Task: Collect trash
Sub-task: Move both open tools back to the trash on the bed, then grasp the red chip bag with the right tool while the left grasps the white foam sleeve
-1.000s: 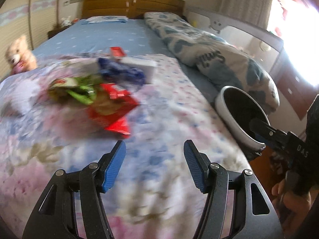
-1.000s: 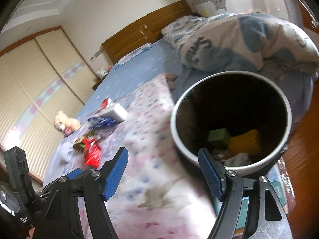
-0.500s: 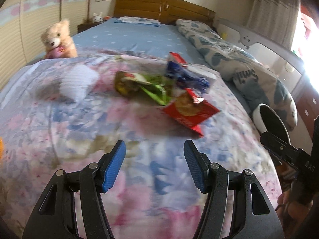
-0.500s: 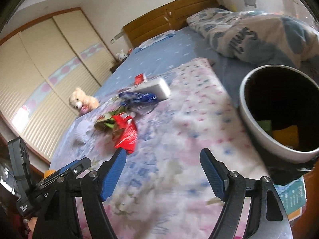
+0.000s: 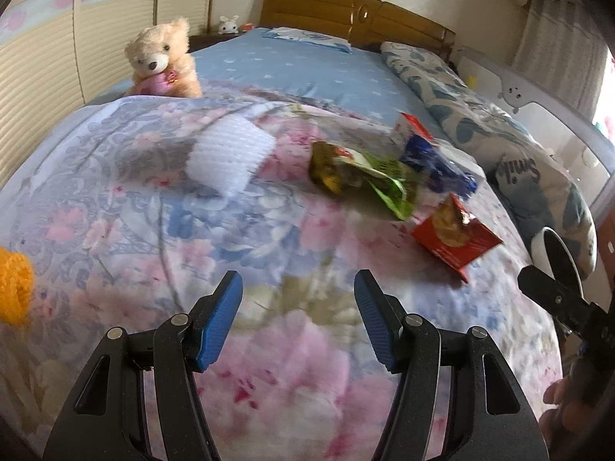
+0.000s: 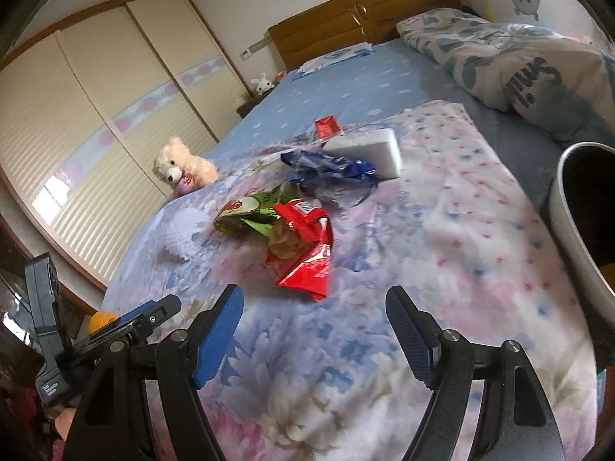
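Observation:
Trash lies on the flowered blanket: a red snack bag [image 5: 455, 236] [image 6: 303, 247], a green wrapper [image 5: 365, 174] [image 6: 250, 213], a blue wrapper [image 5: 438, 163] [image 6: 326, 165], a small red carton [image 6: 327, 126] and a white foam net [image 5: 228, 153] [image 6: 182, 232]. The white bin [image 6: 572, 230] stands at the bed's right edge, its rim [image 5: 538, 247] just showing in the left wrist view. My left gripper [image 5: 298, 307] hovers open over bare blanket, short of the trash. My right gripper [image 6: 315, 320] is open just short of the red bag, nothing between its fingers.
A white foam block [image 6: 371, 150] rests behind the blue wrapper. A teddy bear [image 5: 163, 63] sits at the blanket's far left. An orange knitted thing [image 5: 13, 284] lies at the near left. A rolled quilt [image 6: 519, 65] runs along the right side.
Both grippers swung left, away from the bin and toward the trash pile. The bin slid to the right edge of both views. The right jaws widened slightly.

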The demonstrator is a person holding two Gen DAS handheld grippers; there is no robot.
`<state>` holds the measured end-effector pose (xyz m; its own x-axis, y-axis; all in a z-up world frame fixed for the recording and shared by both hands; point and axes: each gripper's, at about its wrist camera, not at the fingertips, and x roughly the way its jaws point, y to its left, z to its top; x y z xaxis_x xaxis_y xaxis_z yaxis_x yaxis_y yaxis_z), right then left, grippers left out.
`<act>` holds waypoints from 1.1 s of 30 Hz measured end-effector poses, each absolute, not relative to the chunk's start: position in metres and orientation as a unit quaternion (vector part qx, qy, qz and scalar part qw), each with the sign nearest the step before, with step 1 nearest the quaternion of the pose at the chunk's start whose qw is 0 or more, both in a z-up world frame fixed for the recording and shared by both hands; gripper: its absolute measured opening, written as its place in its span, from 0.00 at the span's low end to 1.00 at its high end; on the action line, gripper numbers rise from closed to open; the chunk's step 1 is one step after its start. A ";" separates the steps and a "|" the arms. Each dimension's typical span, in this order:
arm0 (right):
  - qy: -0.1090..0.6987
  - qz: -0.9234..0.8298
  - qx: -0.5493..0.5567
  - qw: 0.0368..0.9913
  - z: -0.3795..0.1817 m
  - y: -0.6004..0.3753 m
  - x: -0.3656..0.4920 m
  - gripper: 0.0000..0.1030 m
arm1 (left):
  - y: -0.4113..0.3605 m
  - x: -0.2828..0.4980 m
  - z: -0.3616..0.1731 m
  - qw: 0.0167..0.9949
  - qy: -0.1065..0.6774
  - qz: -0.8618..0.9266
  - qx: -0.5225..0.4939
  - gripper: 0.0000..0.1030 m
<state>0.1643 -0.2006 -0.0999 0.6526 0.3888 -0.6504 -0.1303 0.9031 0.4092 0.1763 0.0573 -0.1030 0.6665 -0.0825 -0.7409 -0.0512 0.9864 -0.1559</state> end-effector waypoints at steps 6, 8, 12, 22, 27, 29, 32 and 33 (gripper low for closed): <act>0.400 0.153 0.162 0.889 -0.107 -0.185 0.177 0.76 | 0.079 0.194 -0.108 0.905 0.416 0.015 -0.087 0.61; 0.402 0.154 0.161 0.888 -0.109 -0.181 0.182 0.76 | 0.086 0.202 -0.109 0.904 0.418 0.021 -0.089 0.61; 0.407 0.151 0.163 0.886 -0.113 -0.177 0.192 0.76 | 0.099 0.222 -0.110 0.903 0.418 0.034 -0.090 0.61; 0.415 0.144 0.174 0.881 -0.125 -0.175 0.220 0.69 | 0.115 0.269 -0.111 0.904 0.416 0.042 -0.085 0.42; 0.430 0.155 0.180 0.871 -0.132 -0.175 0.228 0.11 | 0.113 0.272 -0.118 0.899 0.428 0.027 -0.085 0.05; 0.425 0.159 0.175 0.874 -0.130 -0.173 0.225 0.09 | 0.110 0.263 -0.116 0.903 0.421 0.022 -0.081 0.04; 0.419 0.170 0.173 0.875 -0.125 -0.173 0.218 0.07 | 0.103 0.250 -0.112 0.906 0.416 0.015 -0.079 0.04; 0.417 0.172 0.172 0.875 -0.123 -0.174 0.217 0.07 | 0.101 0.244 -0.110 0.907 0.413 0.011 -0.081 0.04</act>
<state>0.2167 -0.1738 -0.1231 0.5920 0.4457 -0.6714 -0.1577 0.8811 0.4459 0.2441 0.1011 -0.1102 0.6580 -0.0470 -0.7516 -0.0867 0.9867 -0.1377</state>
